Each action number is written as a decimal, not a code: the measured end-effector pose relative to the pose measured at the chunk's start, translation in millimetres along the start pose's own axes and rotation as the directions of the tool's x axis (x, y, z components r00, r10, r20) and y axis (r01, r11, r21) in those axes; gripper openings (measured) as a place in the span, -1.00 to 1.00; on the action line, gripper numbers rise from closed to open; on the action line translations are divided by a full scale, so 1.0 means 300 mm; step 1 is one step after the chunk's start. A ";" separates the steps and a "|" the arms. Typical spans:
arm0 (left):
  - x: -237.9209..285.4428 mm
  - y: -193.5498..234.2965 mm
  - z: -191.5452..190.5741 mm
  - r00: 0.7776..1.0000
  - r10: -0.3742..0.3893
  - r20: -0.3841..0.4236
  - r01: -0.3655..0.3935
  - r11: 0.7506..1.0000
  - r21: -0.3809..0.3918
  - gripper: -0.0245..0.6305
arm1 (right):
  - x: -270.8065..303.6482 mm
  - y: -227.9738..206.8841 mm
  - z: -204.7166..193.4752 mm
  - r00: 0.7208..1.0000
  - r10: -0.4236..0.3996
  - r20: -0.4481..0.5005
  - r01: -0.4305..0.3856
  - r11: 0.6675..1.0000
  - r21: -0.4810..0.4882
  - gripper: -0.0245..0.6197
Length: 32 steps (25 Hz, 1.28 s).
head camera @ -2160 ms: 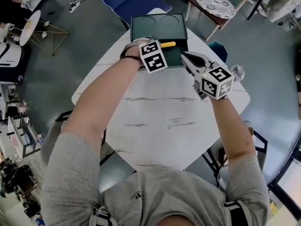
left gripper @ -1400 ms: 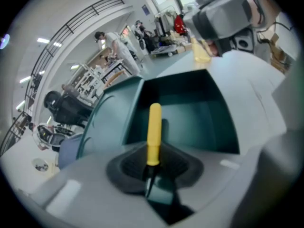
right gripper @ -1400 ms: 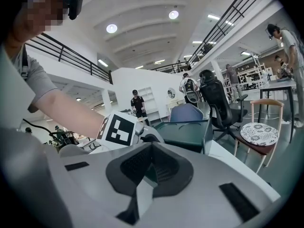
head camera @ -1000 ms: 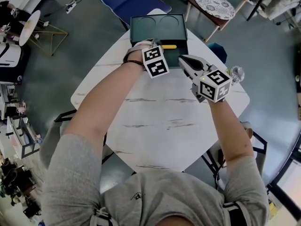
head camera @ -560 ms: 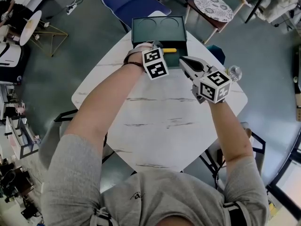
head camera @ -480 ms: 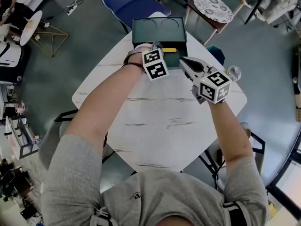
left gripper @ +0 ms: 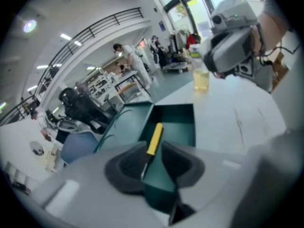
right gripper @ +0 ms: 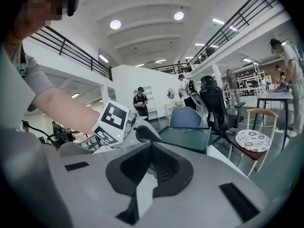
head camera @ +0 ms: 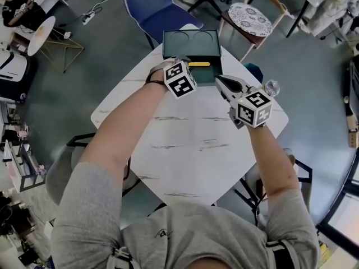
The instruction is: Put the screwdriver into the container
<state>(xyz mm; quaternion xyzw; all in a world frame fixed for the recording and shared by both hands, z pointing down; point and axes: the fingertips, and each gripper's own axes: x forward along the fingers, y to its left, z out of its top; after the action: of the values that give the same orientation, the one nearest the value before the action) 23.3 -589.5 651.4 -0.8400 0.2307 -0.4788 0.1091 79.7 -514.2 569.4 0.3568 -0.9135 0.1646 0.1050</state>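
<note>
Closing left claw point(left gripper: 152, 161) around loose screwdriver point(left gripper: 154, 137) in green container point(left gripper: 181, 127); right claw point(right gripper: 151, 164) closed.

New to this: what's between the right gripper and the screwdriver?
Only a wall of the green container: in the head view the screwdriver lies inside, the right gripper hangs outside its near corner.

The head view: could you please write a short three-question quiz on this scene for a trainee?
1. Where does the screwdriver lie?
2. True or false: the right hand-held gripper holds the screwdriver.
3. The screwdriver's handle is: A red, B yellow, C black.

Key
1. In the open compartment of the green container.
2. False; its jaws are shut with nothing between them.
3. B.
</note>
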 end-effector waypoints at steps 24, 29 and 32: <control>-0.697 -0.113 -0.067 0.954 0.008 0.299 0.087 0.948 -0.305 -0.91 | -0.255 0.363 0.109 0.991 -0.135 0.016 0.135 0.991 0.000 -0.90; -0.910 -0.186 -0.108 0.926 0.013 0.378 0.132 0.925 -0.355 -0.91 | -0.353 0.498 0.152 0.985 -0.167 0.034 0.167 0.986 0.005 -0.90; -1.038 -0.228 -0.118 0.904 0.025 0.427 0.151 0.915 -0.373 -0.92 | -0.421 0.584 0.176 0.982 -0.183 0.044 0.183 0.983 0.005 -0.90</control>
<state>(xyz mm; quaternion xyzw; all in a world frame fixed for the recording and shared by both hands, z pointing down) -123.2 -375.6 462.7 -0.9351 0.2661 -0.2318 -0.0322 46.8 -334.9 442.1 0.4429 -0.8789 0.1467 0.0993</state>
